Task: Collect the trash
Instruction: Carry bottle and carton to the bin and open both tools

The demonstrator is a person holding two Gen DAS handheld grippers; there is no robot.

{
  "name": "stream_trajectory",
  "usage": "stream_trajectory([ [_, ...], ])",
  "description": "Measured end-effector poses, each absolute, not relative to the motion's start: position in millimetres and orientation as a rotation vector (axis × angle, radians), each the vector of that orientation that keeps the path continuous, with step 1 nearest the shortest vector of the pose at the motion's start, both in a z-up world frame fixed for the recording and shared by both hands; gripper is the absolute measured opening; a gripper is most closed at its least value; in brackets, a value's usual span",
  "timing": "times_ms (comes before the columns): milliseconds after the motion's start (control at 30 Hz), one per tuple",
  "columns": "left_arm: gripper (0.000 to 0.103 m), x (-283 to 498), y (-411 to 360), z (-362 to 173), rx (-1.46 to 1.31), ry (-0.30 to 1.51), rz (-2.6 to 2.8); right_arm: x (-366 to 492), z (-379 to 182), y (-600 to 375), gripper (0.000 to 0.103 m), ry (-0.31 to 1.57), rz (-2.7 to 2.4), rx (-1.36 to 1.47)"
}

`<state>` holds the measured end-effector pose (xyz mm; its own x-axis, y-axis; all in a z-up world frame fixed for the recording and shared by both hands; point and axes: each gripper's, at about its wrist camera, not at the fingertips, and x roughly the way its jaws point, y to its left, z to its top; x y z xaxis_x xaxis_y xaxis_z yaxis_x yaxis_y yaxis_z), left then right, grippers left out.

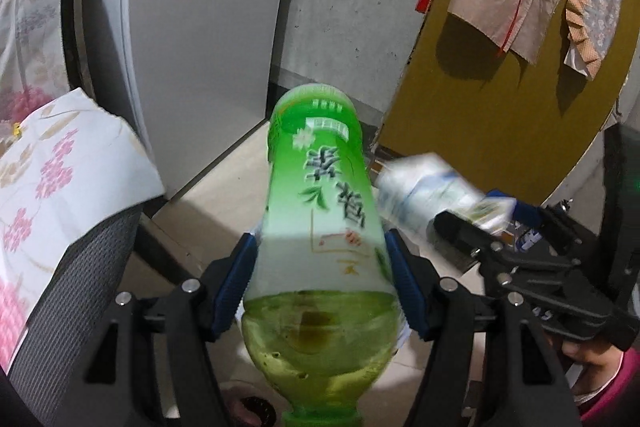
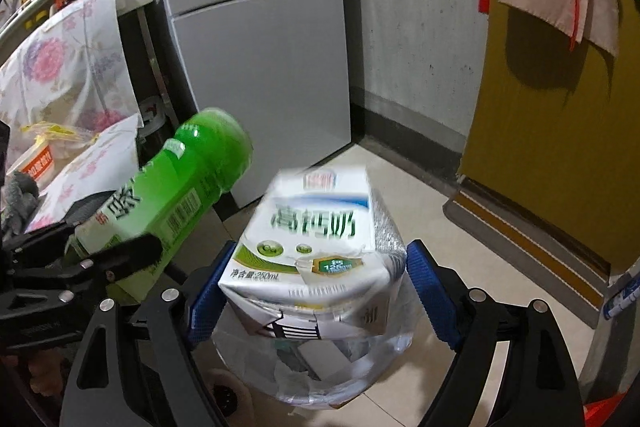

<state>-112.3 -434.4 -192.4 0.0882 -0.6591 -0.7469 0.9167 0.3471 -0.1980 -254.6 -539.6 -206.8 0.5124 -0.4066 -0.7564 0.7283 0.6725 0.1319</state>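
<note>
The relation that matters is taken from the clear plastic bag [image 2: 312, 383], which is seen standing open on the floor [image 2: 404, 183] directly under the right gripper [image 2: 323, 247]. The milk carton [image 2: 316, 227] is framed between that gripper's blue pads, right above the bag's mouth, with its printed face turned up toward the camera and its long axis running away from the jaws, above the bag. The pads are set close against both sides of the carton, but the carton is smeared by blur, so it cannot be told whether it is gripped or already let go. The left gripper [image 1: 320, 237] is shown closed on the green bottle [image 1: 316, 187], the pads pressed against the label on both sides. The bottle's long axis is laid along the line of the jaws, with the cap end toward the camera and the base pointed away and upward; a little yellowish liquid is pooled near the neck. From the right wrist view the bottle is placed to the left of the bag and above it, not over its mouth, slanting up toward the grey fridge [image 2: 260, 67]. The right hand is therefore judged the nearer to the bag, and the carton is lined up to drop first. The bottle would have to be carried across to the bag's mouth before release.
</note>
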Motion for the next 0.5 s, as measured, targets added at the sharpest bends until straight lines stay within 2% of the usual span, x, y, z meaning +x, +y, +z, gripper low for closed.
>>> stream_trajectory([
  [267,0.068,-104,-430,-183,0.342,0.855,-1.201,-262,-194,-544,0.086,0.730,-0.745,0.510],
  [500,0.068,-86,-399,-163,0.303,0.824,-1.116,-264,-144,-529,0.086,0.610,-0.734,0.491],
])
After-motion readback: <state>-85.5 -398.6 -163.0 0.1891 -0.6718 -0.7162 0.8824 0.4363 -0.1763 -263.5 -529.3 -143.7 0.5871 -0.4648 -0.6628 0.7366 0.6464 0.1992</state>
